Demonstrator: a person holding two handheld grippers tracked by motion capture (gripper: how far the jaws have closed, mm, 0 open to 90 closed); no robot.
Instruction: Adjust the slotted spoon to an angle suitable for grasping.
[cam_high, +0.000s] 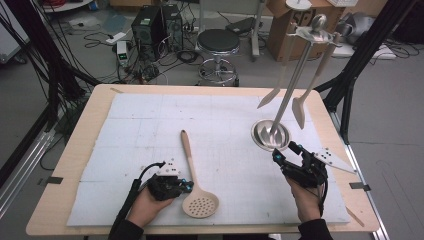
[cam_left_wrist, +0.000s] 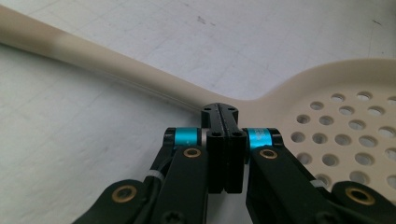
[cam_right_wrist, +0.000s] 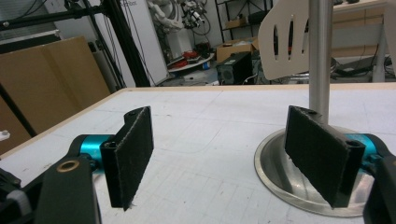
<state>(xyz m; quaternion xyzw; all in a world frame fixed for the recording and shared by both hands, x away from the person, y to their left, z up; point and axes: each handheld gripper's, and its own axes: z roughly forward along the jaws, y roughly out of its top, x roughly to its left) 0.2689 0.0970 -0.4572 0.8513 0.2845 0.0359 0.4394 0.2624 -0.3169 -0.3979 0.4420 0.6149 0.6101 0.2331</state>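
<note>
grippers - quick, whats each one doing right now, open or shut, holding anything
Left gripper: shut, jaws pressed together with nothing between them, tips at the neck of the slotted spoon.
Right gripper: open, holding nothing, beside the rack base.

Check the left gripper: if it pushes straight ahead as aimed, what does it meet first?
Probably the slotted spoon: the left gripper, jaws shut, points at the neck where handle meets perforated bowl, seemingly at or almost touching it.

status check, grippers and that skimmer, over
Left gripper shut, tips at the skimmer neck, not gripping it. Right gripper open beside the utensil stand base. Skimmer flat on the mat, nothing blocking it.
</note>
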